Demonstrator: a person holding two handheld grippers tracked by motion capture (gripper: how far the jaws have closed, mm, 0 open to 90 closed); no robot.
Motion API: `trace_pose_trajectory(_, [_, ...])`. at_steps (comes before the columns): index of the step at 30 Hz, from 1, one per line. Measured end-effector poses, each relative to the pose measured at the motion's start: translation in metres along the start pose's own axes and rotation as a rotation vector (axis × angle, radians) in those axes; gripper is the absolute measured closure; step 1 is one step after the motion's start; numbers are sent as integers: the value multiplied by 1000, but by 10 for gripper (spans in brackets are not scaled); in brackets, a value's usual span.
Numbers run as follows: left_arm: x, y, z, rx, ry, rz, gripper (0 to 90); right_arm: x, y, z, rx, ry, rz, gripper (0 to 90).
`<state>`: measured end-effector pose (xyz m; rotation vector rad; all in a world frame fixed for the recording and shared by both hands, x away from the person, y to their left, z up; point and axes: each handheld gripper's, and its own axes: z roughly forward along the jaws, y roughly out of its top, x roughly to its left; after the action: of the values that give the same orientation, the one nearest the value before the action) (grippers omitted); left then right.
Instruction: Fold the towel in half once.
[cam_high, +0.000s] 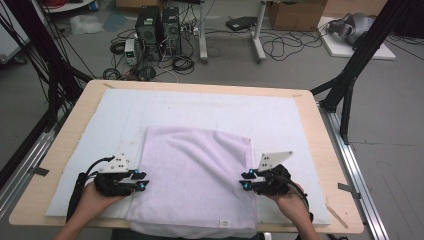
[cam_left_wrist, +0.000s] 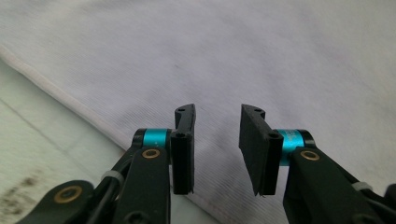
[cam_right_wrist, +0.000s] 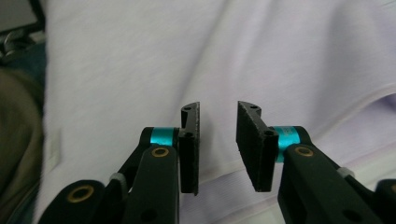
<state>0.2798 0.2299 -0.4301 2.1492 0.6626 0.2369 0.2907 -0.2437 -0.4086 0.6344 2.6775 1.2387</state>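
Observation:
A pale lilac towel (cam_high: 192, 180) lies folded on the white mat (cam_high: 210, 107), its near edge hanging over the table's front. My left gripper (cam_high: 144, 181) sits at the towel's left edge, jaws apart with nothing between them. In the left gripper view the left gripper (cam_left_wrist: 217, 149) hovers over the towel's hemmed edge (cam_left_wrist: 88, 114). My right gripper (cam_high: 244, 180) is at the towel's right edge, jaws apart and empty. In the right gripper view the right gripper (cam_right_wrist: 218, 147) points across the towel (cam_right_wrist: 140, 70), above a layered fold (cam_right_wrist: 369, 100).
The wooden table (cam_high: 70, 127) carries the white mat. A small label (cam_high: 225, 222) shows near the towel's front edge. Beyond the table are computer towers (cam_high: 157, 25), cables on the floor and black frame legs (cam_high: 350, 75) at the right.

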Motion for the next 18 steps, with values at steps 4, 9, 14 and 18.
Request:
trace_pose_trajectory(4, [18, 15, 4, -31, 52, -18, 646, -30, 13, 3, 4, -77, 40, 623])
trace_pose_trajectory(9, [51, 37, 19, -64, 121, -83, 663, -73, 30, 15, 21, -128, 80, 626])
trace_pose_trajectory(14, [69, 45, 30, -73, 170, -119, 683, -102, 35, 31, 29, -156, 108, 671])
trace_pose_trajectory(18, [71, 45, 37, -49, 173, -117, 682, -112, 32, 49, 82, -142, 128, 643])
